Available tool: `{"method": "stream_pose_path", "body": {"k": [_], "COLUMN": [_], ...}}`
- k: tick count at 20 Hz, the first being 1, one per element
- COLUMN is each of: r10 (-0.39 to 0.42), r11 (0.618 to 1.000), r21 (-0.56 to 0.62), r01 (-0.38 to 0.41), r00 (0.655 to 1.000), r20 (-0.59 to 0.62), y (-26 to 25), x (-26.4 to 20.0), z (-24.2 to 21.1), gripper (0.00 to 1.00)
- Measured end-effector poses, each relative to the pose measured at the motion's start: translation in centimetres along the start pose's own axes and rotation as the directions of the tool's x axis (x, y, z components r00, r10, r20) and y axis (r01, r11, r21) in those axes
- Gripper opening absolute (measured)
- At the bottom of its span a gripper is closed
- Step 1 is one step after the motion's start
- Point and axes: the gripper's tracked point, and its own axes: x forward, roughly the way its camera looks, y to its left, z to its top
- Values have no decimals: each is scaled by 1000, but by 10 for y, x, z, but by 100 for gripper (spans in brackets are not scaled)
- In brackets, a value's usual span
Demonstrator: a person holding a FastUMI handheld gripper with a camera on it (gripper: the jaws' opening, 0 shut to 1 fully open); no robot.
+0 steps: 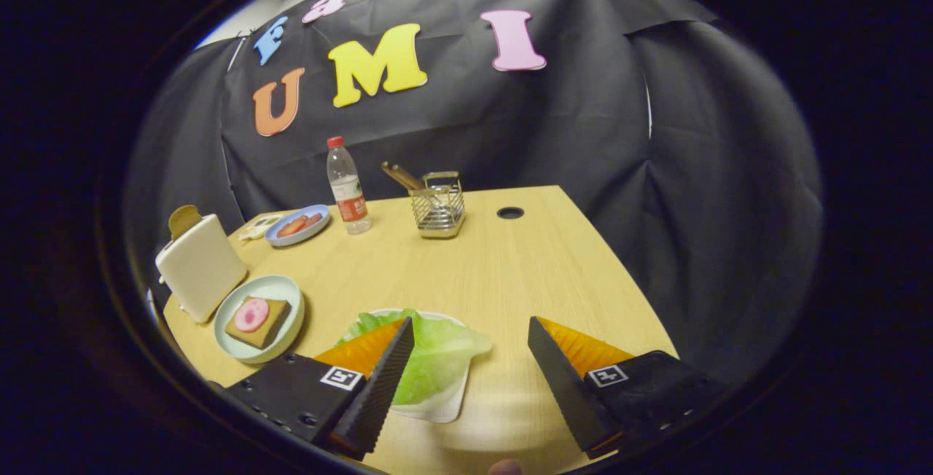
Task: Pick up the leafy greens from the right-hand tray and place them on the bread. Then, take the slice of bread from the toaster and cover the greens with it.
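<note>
Here the jaws of the gripper (470,366) are held wide apart above the tabletop (510,271), with nothing gripped between them. The leafy greens (437,355) are seen lying on a white tray (444,408), partly under the left finger (383,380). Further left, a slice of bread (259,322) topped with a pink round is set on a pale plate (288,289), beside the white toaster (200,267), from which another slice (184,218) protrudes.
</note>
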Motion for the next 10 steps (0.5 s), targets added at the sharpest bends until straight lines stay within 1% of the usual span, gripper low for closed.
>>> {"method": "stream_pose_path", "body": {"k": [2,4,6,7,8,10], "r10": [10,9,12,19,23,40], "r11": [1000,1000,999,999,999,999], "r21": [-10,-23,-31,-28,-31,-21], "r01": [-10,-10,-16,-22,-26,-43], "r00": [999,998,994,994,993,990], "r20": [-37,-69,-108,-112,-120,-133], "y": [-1,-5,-2,1,2,6], "x": [17,30,36,36,37,37], "z": [-10,-20,-29,-30,-30,-32], "gripper": [96,84,78,77,72,59]}}
